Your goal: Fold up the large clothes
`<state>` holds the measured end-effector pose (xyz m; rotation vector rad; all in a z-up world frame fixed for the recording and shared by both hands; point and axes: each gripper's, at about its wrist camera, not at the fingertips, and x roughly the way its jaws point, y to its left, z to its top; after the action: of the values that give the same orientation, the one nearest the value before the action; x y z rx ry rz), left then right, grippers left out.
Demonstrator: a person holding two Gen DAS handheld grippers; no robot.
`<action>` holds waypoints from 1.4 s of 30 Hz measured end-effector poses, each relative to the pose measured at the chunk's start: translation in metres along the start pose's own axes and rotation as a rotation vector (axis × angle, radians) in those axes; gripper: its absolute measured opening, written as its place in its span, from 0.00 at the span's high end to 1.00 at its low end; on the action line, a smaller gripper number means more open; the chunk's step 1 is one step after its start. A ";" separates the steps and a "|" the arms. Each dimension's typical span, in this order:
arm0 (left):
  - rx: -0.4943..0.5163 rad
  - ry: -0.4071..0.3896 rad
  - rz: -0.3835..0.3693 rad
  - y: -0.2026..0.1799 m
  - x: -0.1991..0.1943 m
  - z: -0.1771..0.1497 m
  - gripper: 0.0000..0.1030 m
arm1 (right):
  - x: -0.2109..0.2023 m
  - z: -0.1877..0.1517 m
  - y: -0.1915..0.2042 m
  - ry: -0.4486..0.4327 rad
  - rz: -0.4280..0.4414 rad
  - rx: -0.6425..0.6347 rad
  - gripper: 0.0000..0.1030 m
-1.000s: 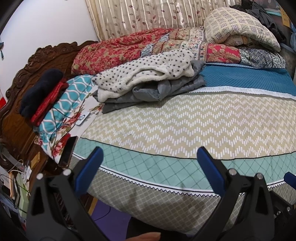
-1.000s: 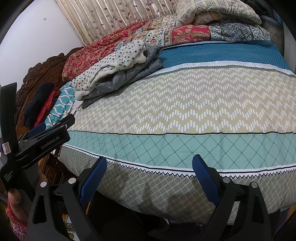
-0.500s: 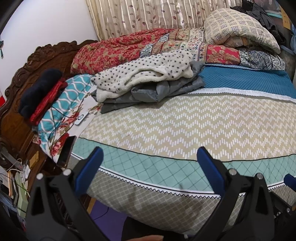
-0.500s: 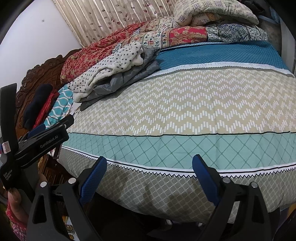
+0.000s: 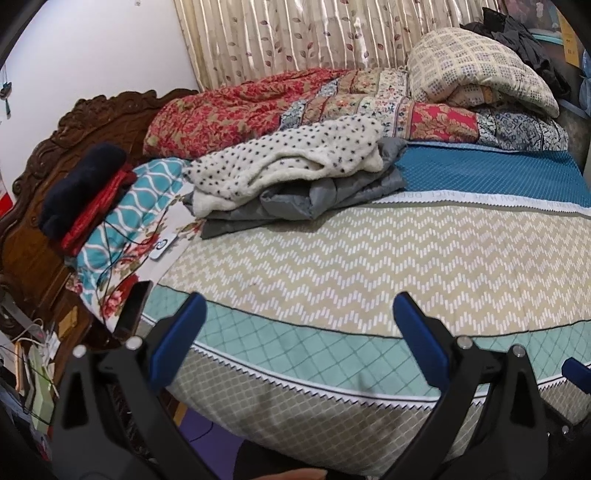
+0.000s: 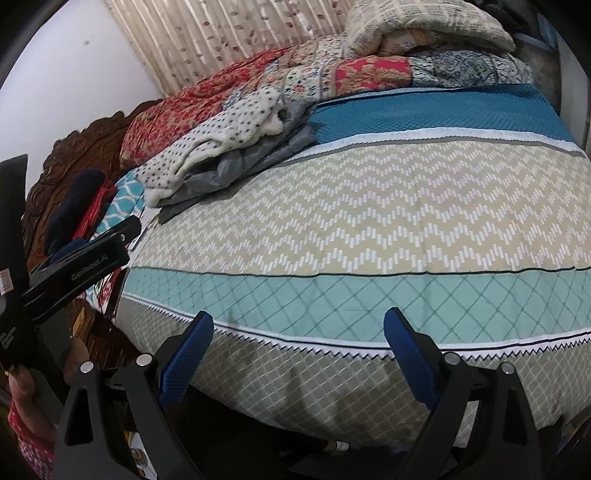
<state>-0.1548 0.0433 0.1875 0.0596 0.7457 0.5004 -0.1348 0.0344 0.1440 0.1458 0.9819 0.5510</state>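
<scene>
A wide bed (image 5: 369, 266) fills both views, covered by a banded bedspread of blue, beige zigzag, mint diamond and grey lattice stripes (image 6: 369, 229). Along its far edge lies a long red floral and patchwork quilt (image 5: 258, 110), with a folded cream checked comforter (image 5: 480, 77) on top at the far right. Behind them hangs a pleated beige curtain with a leaf print (image 5: 295, 33). At the left stands a carved dark wooden headboard (image 5: 85, 122).

The clothes to fold sit at the far left of the bedspread: a white fleece garment with black dots (image 5: 291, 162) lies crumpled on top of a grey quilted jacket (image 5: 317, 195), both well apart from the claws. Left of them a teal and white wave-patterned pillow (image 5: 136, 199) carries a folded red cloth (image 5: 96, 210) and a dark navy bundle (image 5: 81, 184).

The left claw (image 5: 299, 332) hangs over the near edge of the bed, its blue-padded fingers (image 5: 181, 336) spread wide and empty. The right claw (image 6: 297, 350) is likewise spread wide over the near edge, gripping nothing. In the right wrist view the left claw's black body shows at the left, held by a hand (image 6: 22, 406).
</scene>
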 end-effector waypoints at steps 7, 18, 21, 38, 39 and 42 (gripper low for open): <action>0.016 0.011 -0.002 -0.012 0.007 0.001 0.06 | 0.007 0.000 -0.009 -0.003 -0.006 0.014 0.06; 0.011 0.028 -0.014 -0.007 0.017 -0.002 0.06 | 0.018 0.000 -0.009 0.019 0.000 0.016 0.06; 0.011 0.022 -0.017 -0.007 0.016 -0.001 0.06 | 0.020 0.000 -0.009 0.023 0.001 0.015 0.06; 0.006 0.032 -0.011 -0.005 0.019 0.003 0.06 | 0.021 0.000 -0.010 0.027 0.001 0.020 0.06; 0.006 0.033 -0.010 -0.005 0.019 0.003 0.06 | 0.021 0.000 -0.010 0.026 0.001 0.020 0.06; 0.005 0.033 -0.008 -0.005 0.018 0.002 0.06 | 0.021 0.000 -0.010 0.025 0.001 0.018 0.06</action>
<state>-0.1399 0.0470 0.1767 0.0534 0.7790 0.4926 -0.1220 0.0366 0.1251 0.1559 1.0114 0.5458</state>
